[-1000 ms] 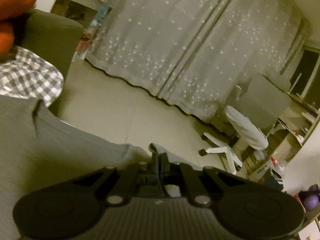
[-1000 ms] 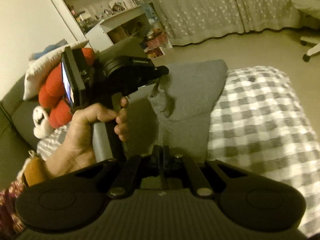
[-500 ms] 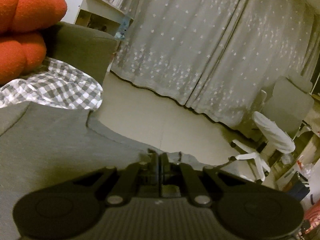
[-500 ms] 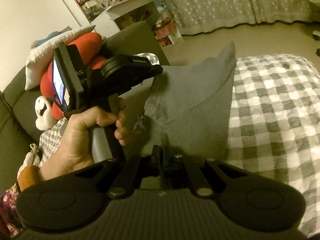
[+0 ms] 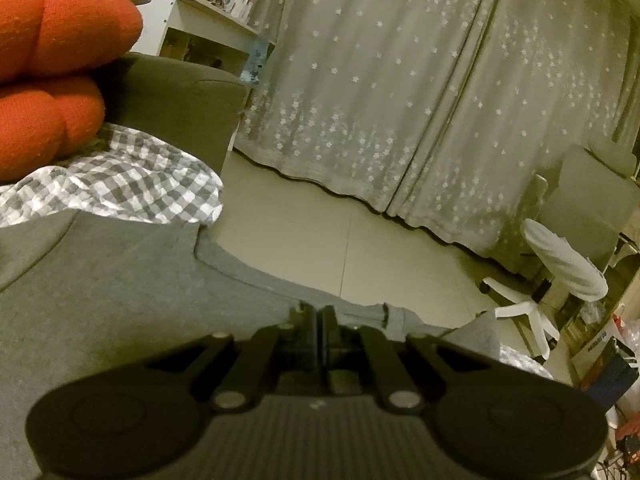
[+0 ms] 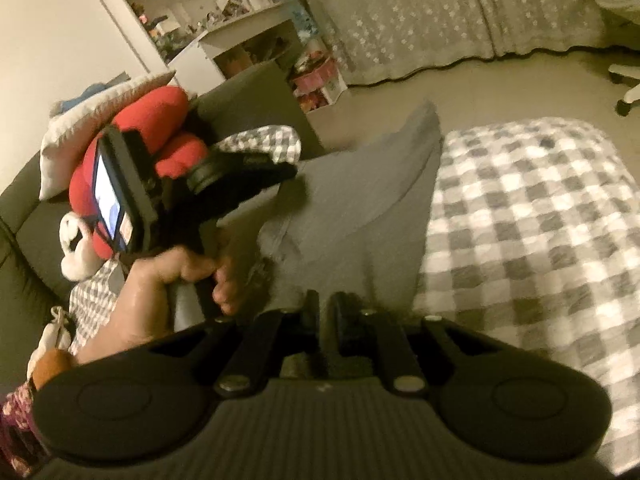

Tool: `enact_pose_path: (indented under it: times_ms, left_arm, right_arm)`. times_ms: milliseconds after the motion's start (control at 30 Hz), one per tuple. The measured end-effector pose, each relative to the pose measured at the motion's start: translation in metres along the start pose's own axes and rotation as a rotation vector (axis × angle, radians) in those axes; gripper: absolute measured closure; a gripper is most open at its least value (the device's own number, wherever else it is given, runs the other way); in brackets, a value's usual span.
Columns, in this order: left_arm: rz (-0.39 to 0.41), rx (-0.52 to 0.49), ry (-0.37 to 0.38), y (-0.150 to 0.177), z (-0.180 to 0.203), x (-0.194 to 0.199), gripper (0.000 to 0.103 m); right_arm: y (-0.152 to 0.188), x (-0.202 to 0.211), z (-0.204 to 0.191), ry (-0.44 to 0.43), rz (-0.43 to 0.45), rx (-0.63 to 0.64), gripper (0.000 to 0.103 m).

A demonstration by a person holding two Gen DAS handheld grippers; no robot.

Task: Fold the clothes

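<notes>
Grey shirt (image 6: 360, 216) draped over checked blanket (image 6: 532, 240), soft, light, limp. Left gripper (image 5: 319, 316) clamped shut on its edge; right gripper (image 6: 327, 304) jaws just been opening, cloth between, barely apart. Best pinched at hems or corners.

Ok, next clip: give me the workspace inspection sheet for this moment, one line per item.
Surface: grey-and-white checked cover over a sofa.
Job's things: grey garment spread on the cover, one corner raised.
Clutter: red plush toy and a pale cushion at the sofa's end.
Grippers: left hand-held gripper shut on the garment's edge; right hand-held gripper with jaws just opening, a narrow gap between them, at the garment's near edge.
Cables: nothing seen.
Surroundings: star-patterned curtain, white shelving, white swivel chair, bare floor.
</notes>
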State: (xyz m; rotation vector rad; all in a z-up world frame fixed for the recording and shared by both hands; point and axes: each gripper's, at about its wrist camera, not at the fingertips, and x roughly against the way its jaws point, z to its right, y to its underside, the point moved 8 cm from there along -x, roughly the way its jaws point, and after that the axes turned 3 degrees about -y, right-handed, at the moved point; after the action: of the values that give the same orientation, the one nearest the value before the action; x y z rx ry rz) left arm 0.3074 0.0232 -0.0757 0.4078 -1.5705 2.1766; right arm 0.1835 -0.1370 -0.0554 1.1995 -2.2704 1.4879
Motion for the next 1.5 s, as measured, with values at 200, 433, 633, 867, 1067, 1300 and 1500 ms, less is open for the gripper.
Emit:
enact_pose_path:
  times_ms: [200,433,633,867,1067,1300,1500]
  left_arm:
    - [0.006,-0.023,-0.002,0.001,0.0,0.0,0.101]
    - [0.022,0.018,0.012,0.002,-0.008,0.002,0.101]
    - [0.012,0.039,0.045,0.002,-0.01,-0.003,0.101]
    - [0.011,0.029,0.072,-0.002,-0.006,-0.01,0.101]
    - [-0.06,0.018,0.035,-0.001,-0.013,-0.026,0.101]
    - [-0.083,0.055,0.004,0.0,-0.026,-0.024,0.08]
    - [-0.1,0.045,-0.006,0.003,-0.025,0.001,0.062]
  right_arm:
    - [-0.035,0.002,0.032,0.074,0.103,-0.007,0.087]
    - [-0.054,-0.046,0.029,0.089,0.084,0.13,0.088]
    - [-0.074,-0.077,0.052,0.148,0.077,0.153,0.089]
    - [-0.098,-0.101,0.078,0.236,0.094,0.152,0.097]
    - [-0.112,-0.109,0.107,0.299,0.104,0.102,0.092]
    - [-0.114,-0.09,0.1,0.271,0.126,0.052,0.09]
    - [-0.102,-0.07,0.085,0.272,0.106,0.059,0.089]
